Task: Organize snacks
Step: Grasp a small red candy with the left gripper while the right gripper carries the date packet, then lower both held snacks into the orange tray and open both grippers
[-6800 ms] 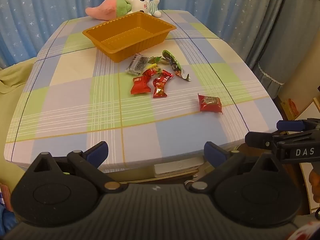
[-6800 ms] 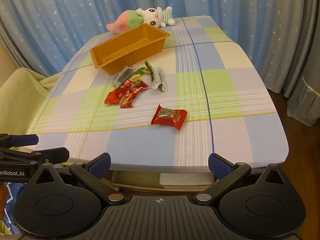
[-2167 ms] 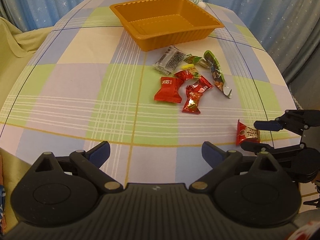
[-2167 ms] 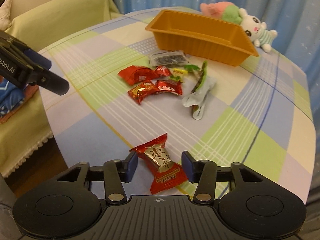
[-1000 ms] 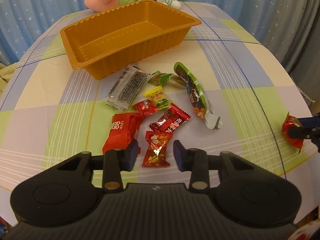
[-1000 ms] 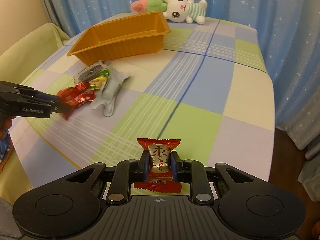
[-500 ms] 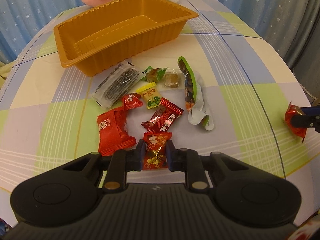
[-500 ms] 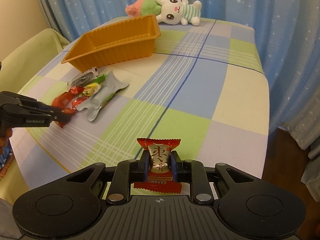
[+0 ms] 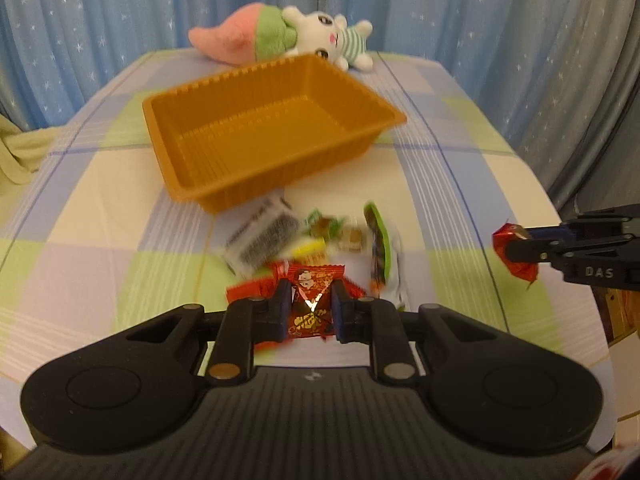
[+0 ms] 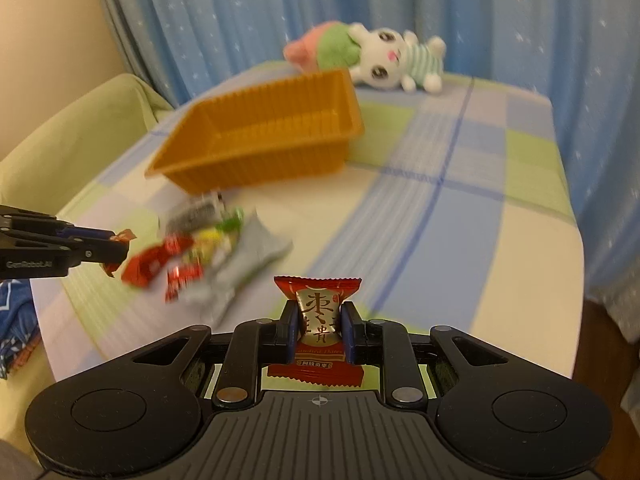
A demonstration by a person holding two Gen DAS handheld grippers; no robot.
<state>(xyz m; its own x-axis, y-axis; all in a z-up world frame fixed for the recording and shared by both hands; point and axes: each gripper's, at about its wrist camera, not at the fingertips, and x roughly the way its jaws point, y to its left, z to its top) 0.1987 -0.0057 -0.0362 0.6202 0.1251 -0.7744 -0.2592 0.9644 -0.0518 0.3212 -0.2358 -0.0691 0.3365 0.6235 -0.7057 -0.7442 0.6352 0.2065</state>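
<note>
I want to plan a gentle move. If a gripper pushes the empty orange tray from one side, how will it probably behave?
The orange tray looks like thin ribbed plastic and holds nothing, so it is probably light and would slide easily on the checked tablecloth. Its thin walls may flex under a push. Being wide and low, it seems unlikely to tip.

snack pile [image 9: 312, 248] motion-blurred in both views; wrapper print unreadable. red packet [image 9: 256, 294] partly hidden behind left gripper [image 9: 308, 312]. date candy [image 10: 318, 332] lower end behind right gripper [image 10: 319, 334]. tray [image 10: 260, 140] blurred.
</note>
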